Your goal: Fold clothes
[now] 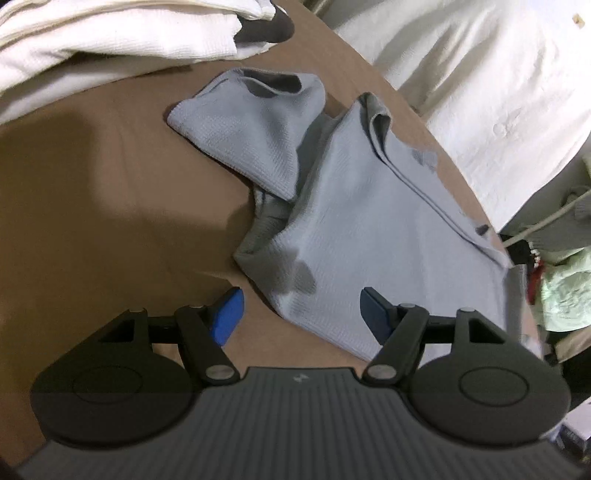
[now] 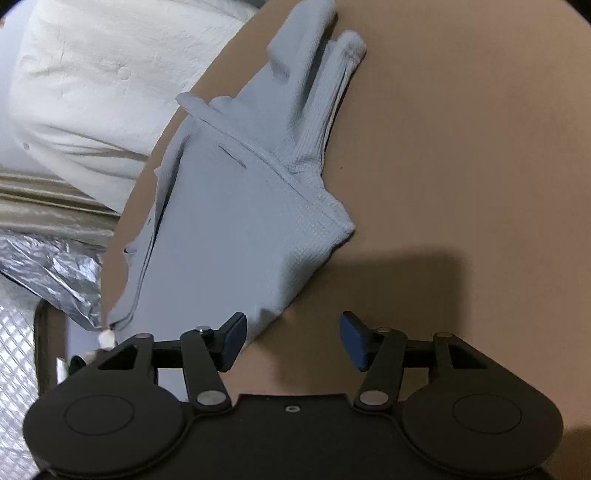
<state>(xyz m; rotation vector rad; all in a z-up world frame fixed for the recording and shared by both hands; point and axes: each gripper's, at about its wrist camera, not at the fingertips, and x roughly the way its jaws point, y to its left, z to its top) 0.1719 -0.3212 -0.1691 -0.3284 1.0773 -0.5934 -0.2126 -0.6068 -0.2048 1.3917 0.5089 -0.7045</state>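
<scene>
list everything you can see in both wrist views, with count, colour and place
grey waffle-knit garment: one, pale grey, crumpled on the table near its curved edge
brown round table: one, brown, under everything
white folded clothes: a pile, white, far side of the table in the left wrist view
dark cloth: one, dark grey, tucked against the white pile
crinkled silver foil sheet: one, silver, off the table, left edge of the right wrist view
person's white clothing: white, beyond the table edge
left gripper: one, black with blue pads, open over the garment's near corner
right gripper: one, black with blue pads, open at the garment's near edge
</scene>
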